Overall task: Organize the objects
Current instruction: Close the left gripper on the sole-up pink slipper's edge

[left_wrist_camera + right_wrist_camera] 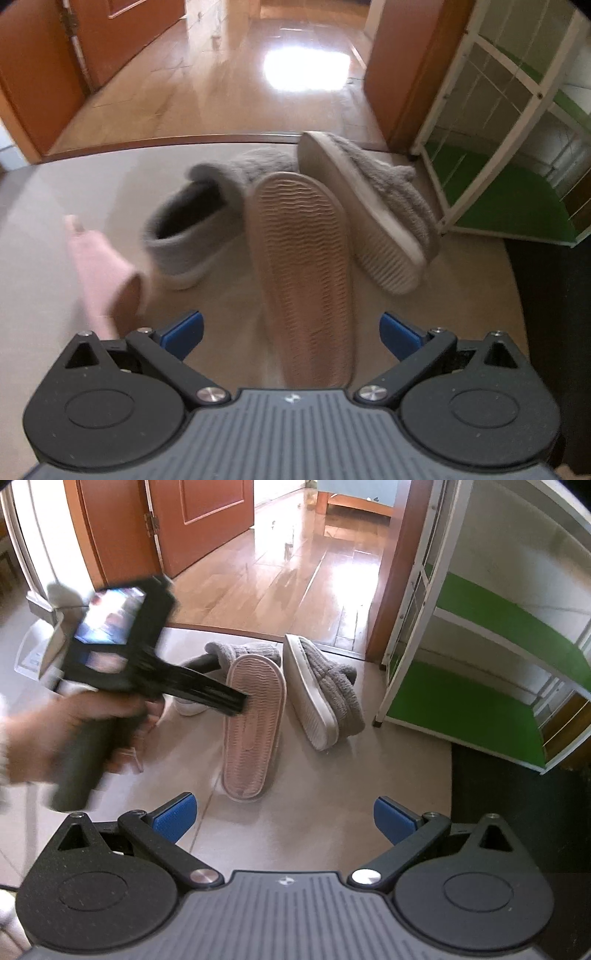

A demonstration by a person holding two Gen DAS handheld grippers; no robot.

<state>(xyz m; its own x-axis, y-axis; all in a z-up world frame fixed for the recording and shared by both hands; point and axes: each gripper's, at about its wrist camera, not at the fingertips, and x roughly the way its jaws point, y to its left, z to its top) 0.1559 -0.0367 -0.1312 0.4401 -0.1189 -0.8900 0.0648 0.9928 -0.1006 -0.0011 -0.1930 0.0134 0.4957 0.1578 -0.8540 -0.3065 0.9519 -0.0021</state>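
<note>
A pink slipper lies sole up on the pale floor. Beside it, a grey fluffy slipper stands upright, and a second grey slipper rests on its side to the right. Another pink slipper lies at the left, blurred. My left gripper is open and hovers over the near end of the upturned pink slipper. In the right wrist view the left gripper is blurred, held by a hand. My right gripper is open and holds nothing, well short of the slippers.
A white-framed rack with green shelves stands at the right. A dark mat lies in front of it. Behind the slippers a doorway opens onto a glossy wooden floor, with an orange door at the left.
</note>
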